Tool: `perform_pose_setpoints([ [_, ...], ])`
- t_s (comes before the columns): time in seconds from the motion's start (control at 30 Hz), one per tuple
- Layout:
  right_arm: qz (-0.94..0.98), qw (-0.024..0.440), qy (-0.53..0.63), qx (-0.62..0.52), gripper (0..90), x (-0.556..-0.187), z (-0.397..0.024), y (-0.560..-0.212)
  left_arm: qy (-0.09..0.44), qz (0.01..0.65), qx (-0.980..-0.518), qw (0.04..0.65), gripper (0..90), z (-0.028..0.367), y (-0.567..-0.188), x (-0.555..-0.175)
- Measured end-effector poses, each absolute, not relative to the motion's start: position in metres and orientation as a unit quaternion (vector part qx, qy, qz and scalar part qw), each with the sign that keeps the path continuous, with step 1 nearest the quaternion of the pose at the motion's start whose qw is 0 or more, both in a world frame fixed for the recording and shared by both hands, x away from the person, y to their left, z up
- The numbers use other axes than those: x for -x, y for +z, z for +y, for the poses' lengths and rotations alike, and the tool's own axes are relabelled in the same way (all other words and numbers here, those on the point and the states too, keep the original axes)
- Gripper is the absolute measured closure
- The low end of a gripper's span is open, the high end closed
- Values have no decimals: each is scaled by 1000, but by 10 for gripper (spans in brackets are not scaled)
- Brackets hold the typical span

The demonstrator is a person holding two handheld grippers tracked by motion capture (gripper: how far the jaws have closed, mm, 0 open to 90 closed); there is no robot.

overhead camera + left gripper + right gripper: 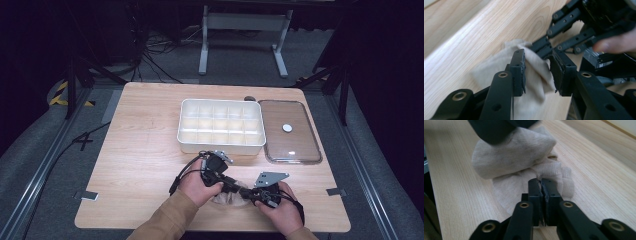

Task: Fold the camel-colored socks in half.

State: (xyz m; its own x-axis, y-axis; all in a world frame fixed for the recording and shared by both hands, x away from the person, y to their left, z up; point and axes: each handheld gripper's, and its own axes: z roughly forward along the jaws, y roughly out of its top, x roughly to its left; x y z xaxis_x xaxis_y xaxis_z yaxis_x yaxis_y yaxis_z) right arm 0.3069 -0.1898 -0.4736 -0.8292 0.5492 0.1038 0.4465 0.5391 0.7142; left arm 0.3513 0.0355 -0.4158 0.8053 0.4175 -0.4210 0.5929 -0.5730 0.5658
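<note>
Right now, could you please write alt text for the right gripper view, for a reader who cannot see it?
The right gripper, its black jaws shut, pinches the edge of a beige knitted sock lying bunched on a light wooden table. A dark, blurred part of the other gripper presses on the sock from above.

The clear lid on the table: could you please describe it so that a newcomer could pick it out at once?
On the wooden table, find the white compartment tray near the far middle. The clear lid lies flat directly to its right, close beside it. Unlike the opaque white tray, it is see-through, with rounded corners and a small white knob at its centre.
</note>
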Motion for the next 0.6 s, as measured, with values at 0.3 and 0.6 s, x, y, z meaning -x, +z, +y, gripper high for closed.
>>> perform_pose_setpoints([
  [0.3, 874, 70, 381, -294, 839, -305, -199, -453, -95, 318, -884, 328, 750, 69, -417, -356],
  [0.6, 896, 51, 332, -292, 877, -308, -198, -455, -104, 301, -909, 269, 820, 65, -439, -352],
])
